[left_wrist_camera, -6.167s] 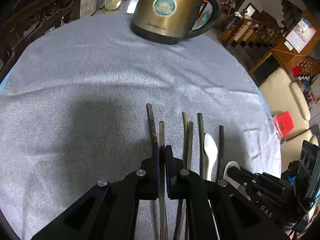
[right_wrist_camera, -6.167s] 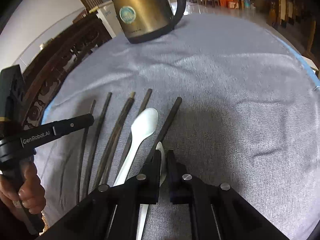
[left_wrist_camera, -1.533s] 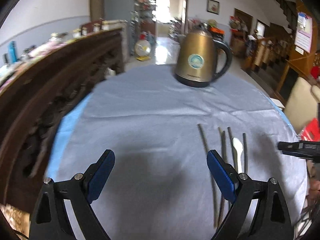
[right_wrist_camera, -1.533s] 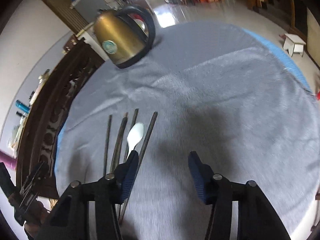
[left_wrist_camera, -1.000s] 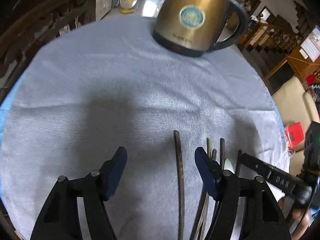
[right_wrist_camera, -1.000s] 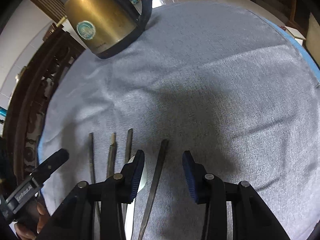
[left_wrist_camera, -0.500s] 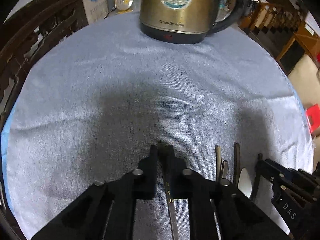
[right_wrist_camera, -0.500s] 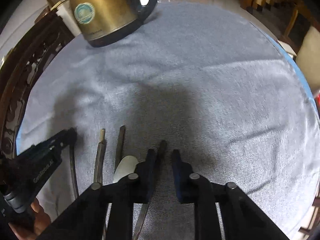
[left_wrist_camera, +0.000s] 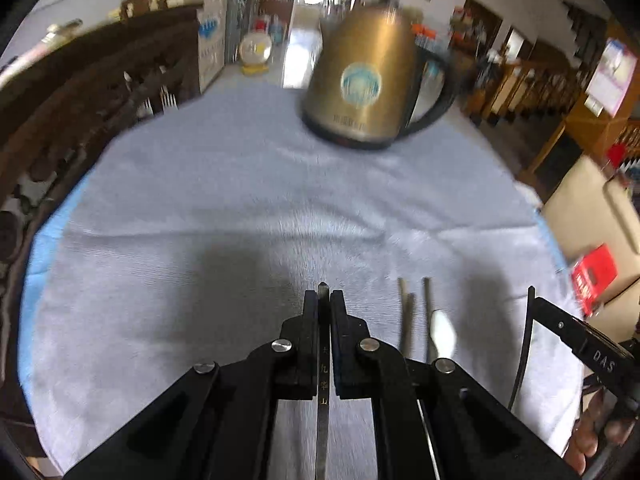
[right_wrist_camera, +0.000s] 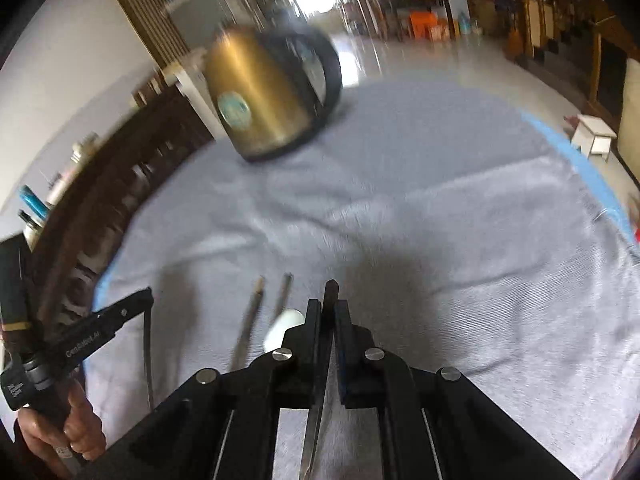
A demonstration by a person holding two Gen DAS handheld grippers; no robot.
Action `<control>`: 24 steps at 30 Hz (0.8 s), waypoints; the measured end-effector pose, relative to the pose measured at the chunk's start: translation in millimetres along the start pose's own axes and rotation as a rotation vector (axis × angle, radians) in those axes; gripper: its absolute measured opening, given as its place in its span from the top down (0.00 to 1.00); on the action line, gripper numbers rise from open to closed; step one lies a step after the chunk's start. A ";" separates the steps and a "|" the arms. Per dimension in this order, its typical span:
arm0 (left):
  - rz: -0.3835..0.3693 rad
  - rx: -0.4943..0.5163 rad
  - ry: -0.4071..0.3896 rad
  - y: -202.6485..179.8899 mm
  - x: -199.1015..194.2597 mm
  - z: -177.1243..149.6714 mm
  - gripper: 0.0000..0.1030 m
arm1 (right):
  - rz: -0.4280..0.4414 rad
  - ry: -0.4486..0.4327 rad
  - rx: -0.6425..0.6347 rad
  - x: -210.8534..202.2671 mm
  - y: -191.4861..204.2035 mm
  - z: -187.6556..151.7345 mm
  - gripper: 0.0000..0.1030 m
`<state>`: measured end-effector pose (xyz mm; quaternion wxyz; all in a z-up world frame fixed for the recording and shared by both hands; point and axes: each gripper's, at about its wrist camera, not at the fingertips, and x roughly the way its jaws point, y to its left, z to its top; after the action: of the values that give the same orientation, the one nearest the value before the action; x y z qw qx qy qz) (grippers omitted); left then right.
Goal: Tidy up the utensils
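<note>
My left gripper (left_wrist_camera: 323, 300) is shut on a dark chopstick (left_wrist_camera: 322, 376) with gold characters and holds it above the grey cloth (left_wrist_camera: 248, 216). My right gripper (right_wrist_camera: 328, 308) is shut on another dark chopstick (right_wrist_camera: 320, 392), also lifted. Two dark chopsticks (left_wrist_camera: 409, 320) and a white spoon (left_wrist_camera: 442, 332) lie on the cloth between the grippers; they also show in the right wrist view, chopsticks (right_wrist_camera: 250, 320) and spoon (right_wrist_camera: 282, 326). The right gripper shows at the right edge of the left wrist view (left_wrist_camera: 532, 300), the left gripper at the left of the right wrist view (right_wrist_camera: 148, 296).
A brass electric kettle (left_wrist_camera: 360, 84) with a black handle stands at the far side of the round table, seen also in the right wrist view (right_wrist_camera: 260, 92). Dark wooden chairs (left_wrist_camera: 80, 92) ring the left side. A cream sofa (left_wrist_camera: 592, 200) is off to the right.
Both grippers have risen and tilted up with their chopsticks held shut. The views are now motion-blurred. Two chopsticks and the spoon stay on the cloth.
</note>
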<state>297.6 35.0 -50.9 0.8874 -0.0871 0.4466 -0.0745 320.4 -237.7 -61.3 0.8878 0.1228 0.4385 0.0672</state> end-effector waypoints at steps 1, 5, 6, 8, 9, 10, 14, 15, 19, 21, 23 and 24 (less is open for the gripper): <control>-0.003 -0.001 -0.032 0.1 -14.8 -2.0 0.95 | 0.015 -0.038 -0.003 -13.5 0.6 -0.5 0.93; -0.007 0.005 -0.166 -2.8 -74.9 -15.0 0.95 | 0.040 -0.200 -0.036 -66.4 7.9 -10.7 0.93; -0.008 0.003 -0.195 -5.3 -84.0 -18.4 0.95 | 0.036 -0.234 -0.046 -75.8 11.6 -12.9 0.94; -0.011 -0.001 -0.260 -6.9 -112.6 -27.9 0.95 | 0.021 -0.315 -0.065 -99.6 18.6 -21.7 0.94; -0.010 -0.004 -0.288 -4.8 -124.4 -33.1 0.95 | 0.012 -0.359 -0.071 -108.6 20.7 -26.5 0.94; -0.009 -0.008 -0.316 -6.1 -133.2 -37.7 0.95 | 0.003 -0.404 -0.072 -119.9 22.5 -32.2 0.94; -0.020 -0.027 -0.417 -10.7 -174.8 -51.6 0.95 | -0.008 -0.541 -0.066 -160.1 29.0 -53.1 0.94; -0.029 -0.033 -0.441 -11.8 -185.6 -54.8 0.95 | -0.010 -0.571 -0.064 -171.2 30.9 -57.9 0.94; -0.053 -0.046 -0.523 -22.0 -213.6 -61.5 0.95 | -0.021 -0.666 -0.066 -210.8 36.7 -67.6 0.94; -0.066 -0.047 -0.558 -26.3 -228.8 -62.1 0.95 | -0.013 -0.692 -0.070 -224.1 39.5 -69.8 0.94; -0.082 -0.051 -0.590 -29.4 -242.1 -62.8 0.95 | -0.002 -0.726 -0.077 -240.9 44.5 -71.0 0.94; -0.088 -0.052 -0.603 -31.5 -248.4 -64.2 0.95 | 0.005 -0.739 -0.082 -247.4 47.2 -72.1 0.94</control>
<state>97.7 50.8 112.1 0.9733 -0.1474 0.1605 -0.0721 112.5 -237.0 98.1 0.9902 0.1038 0.0852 0.0380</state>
